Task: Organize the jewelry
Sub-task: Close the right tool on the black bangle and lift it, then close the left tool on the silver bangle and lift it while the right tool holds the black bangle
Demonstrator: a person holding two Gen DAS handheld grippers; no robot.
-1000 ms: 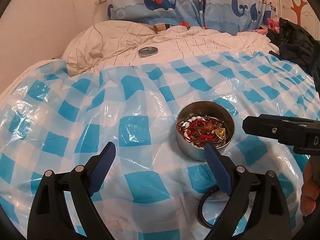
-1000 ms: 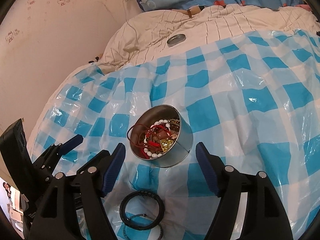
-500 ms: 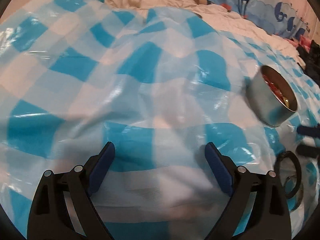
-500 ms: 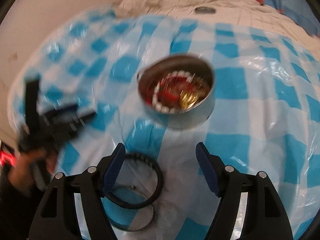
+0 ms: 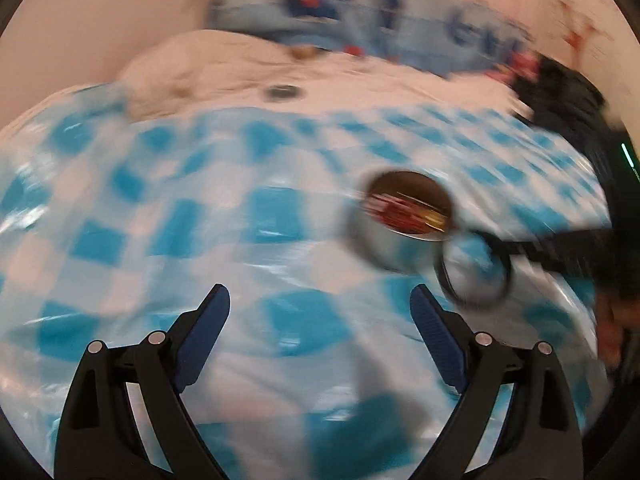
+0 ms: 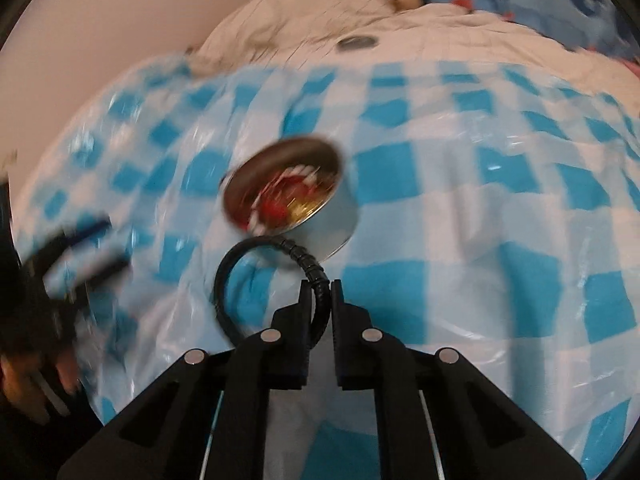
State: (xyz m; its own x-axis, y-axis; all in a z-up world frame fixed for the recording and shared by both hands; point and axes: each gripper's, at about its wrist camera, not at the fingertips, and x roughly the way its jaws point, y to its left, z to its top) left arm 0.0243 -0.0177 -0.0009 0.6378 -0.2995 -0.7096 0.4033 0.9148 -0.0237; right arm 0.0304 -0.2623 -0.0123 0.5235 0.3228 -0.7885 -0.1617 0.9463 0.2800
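Jewelry tin and black bracelet on checked sheet over bed.

Left to right, right wrist view: left gripper (image 6: pixel 80 248), blurred, jaws wide apart and empty; black bracelet (image 6: pixel 256 276) looped just in front of round metal tin (image 6: pixel 328 224), clamped between just-closed jaws of right gripper (image 6: pixel 320 300); tin heaped with red and white beads, gold piece. Blue-and-white checked plastic sheet (image 6: pixel 480 208) underneath. Round metal lid (image 6: pixel 357 43) well behind, on cream bedding (image 6: pixel 440 36).
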